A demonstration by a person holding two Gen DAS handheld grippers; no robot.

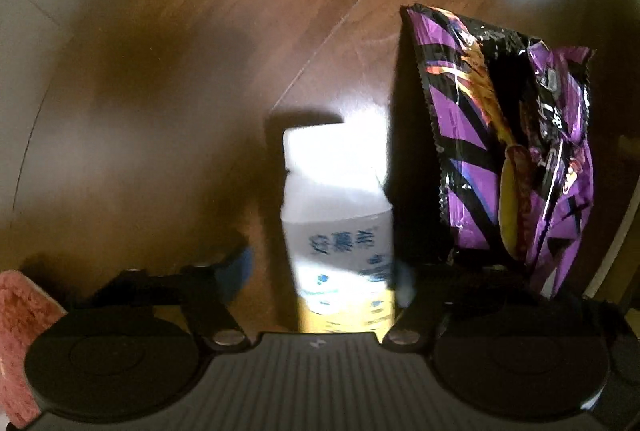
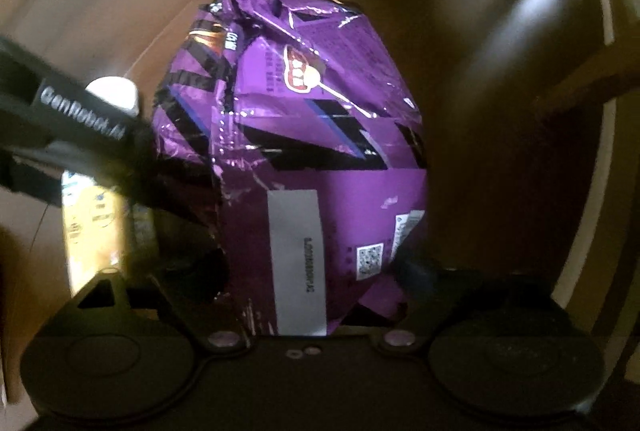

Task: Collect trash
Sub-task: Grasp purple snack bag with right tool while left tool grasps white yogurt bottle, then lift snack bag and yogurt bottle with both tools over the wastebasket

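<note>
- Holding two pieces of trash at once, one per hand, both lifted over the brown wood floor (image 1: 168, 79).
- My left gripper (image 1: 324, 275) has the white bottle (image 1: 336, 215) between its fingers; the right-hand pad looks pressed on the bottle's side, the left blue pad (image 1: 240, 267) seems a little off it, so contact on that side is unclear. I'd call it a grip, not certain.
- Bottle's long axis runs straight out along my left fingers, cap at the far end, yellow-labelled base near the gripper body.
- My right gripper (image 2: 316, 271) is clamped on the near, lower end of the purple snack bag (image 2: 304, 135); the bag stands up away from the fingers, crumpled open end farthest out.
- Key relation: bag sits just right of the bottle, near it, cannot tell if touching. In the right wrist view my left gripper crosses in from the left, right against the bag's left edge.
- No bin visible in either view. A pale curved shape at the right of the right wrist view is too blurred to identify.
- Judgement: both items collected, drop-off is next. Risk is the two loads snagging each other, so I'd separate the hands first.
</note>
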